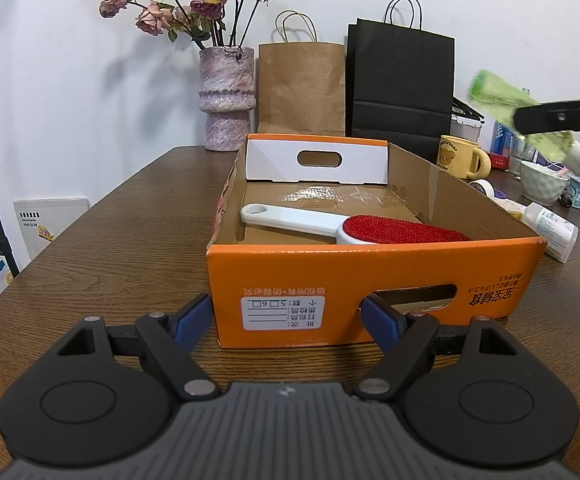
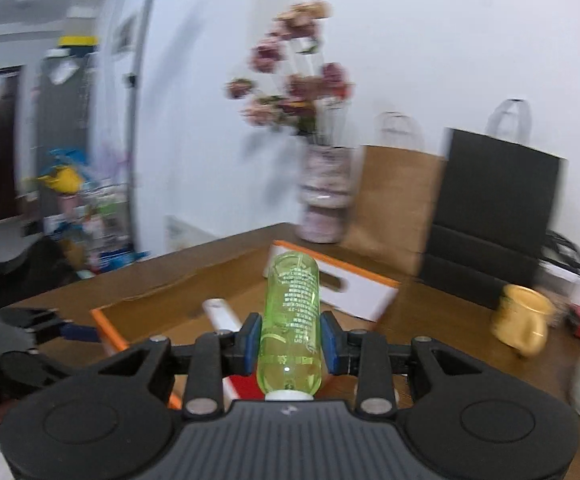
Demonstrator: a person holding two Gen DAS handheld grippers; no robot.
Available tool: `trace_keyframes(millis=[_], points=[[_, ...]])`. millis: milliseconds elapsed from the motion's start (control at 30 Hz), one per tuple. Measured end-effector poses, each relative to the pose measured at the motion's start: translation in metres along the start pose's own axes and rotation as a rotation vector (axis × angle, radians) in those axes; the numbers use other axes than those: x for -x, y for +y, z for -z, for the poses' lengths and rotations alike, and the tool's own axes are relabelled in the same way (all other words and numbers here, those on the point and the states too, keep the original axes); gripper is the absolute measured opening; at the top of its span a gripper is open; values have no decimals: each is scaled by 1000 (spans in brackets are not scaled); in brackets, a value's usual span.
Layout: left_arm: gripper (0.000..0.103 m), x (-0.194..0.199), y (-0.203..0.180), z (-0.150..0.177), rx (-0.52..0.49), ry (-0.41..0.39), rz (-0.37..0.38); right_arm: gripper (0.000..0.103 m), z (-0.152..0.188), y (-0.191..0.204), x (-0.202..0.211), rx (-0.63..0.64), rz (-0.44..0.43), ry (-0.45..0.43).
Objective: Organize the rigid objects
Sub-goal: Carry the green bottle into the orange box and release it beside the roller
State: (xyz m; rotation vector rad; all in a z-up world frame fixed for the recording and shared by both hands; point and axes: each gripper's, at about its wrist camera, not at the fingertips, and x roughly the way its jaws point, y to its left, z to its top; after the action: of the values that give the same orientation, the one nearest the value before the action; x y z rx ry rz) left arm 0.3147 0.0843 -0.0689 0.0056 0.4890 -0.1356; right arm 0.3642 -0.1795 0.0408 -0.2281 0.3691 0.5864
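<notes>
An orange cardboard box [image 1: 369,268] stands on the wooden table, and a white lint brush with a red pad [image 1: 353,227] lies inside it. My left gripper [image 1: 284,314] is open just in front of the box's near wall, its left pad by the box's left corner. My right gripper [image 2: 290,338] is shut on a clear green bottle [image 2: 291,316], which points forward above the box [image 2: 108,322], white cap toward the camera. The left wrist view catches the bottle [image 1: 497,94] blurred in the air at the upper right. The brush handle [image 2: 222,312] shows under the bottle.
A vase of dried roses [image 1: 228,96], a brown paper bag [image 1: 301,88] and a black paper bag [image 1: 401,88] stand behind the box. To its right are a yellow mug [image 1: 459,158], a white bowl [image 1: 541,188], a lying white bottle [image 1: 551,228] and small clutter.
</notes>
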Motion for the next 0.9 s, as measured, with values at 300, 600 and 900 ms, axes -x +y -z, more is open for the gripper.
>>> trace_keyframes(millis=[300,600,900], points=[[82,0,0,0,1,0,0,31,-21,22,-65,136,-314,131],[82,0,0,0,1,0,0,31,-15,28,-130,153,-488,337],[82,1,-2,1,1,-1,-1,30,-10,32,-147,186,-475,445]])
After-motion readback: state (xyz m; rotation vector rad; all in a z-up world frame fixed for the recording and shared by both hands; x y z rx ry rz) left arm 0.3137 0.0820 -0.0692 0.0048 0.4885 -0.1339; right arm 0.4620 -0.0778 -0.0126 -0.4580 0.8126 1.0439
